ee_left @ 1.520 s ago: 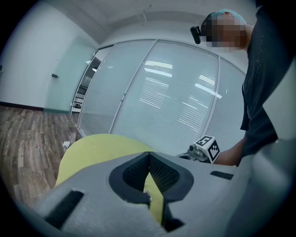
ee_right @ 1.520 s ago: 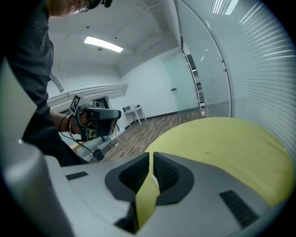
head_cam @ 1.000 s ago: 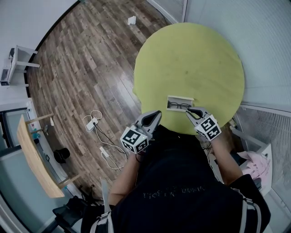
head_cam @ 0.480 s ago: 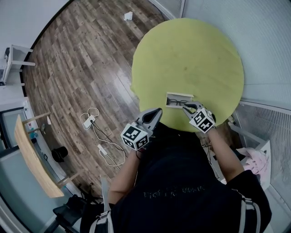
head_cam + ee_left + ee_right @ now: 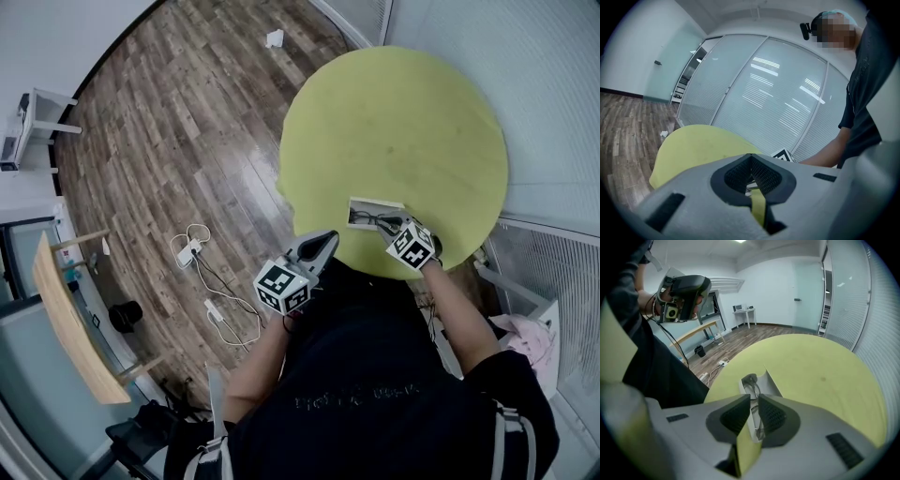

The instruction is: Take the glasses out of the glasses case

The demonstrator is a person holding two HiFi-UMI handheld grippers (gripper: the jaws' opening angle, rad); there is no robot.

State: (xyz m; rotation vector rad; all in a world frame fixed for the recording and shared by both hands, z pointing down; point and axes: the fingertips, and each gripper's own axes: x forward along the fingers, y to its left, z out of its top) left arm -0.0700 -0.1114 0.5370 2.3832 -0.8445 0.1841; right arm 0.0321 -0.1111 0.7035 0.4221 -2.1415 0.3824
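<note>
White glasses case open on yellow-green table, dark thin-framed glasses inside. Right gripper jaws narrowly apart over them; left gripper clenched, empty.

Left gripper was held close before the torso, jaws pointing forward and up; in the left gripper view its jaw tips met, with nothing between them; marker cube faced upward. Left forearm was bare and bent at the elbow. Right gripper was reached further forward than the left, angled downward; in the right gripper view its pads stood nearly parallel with a narrow gap between them. Right forearm was bare and extended from a dark short sleeve.
</note>
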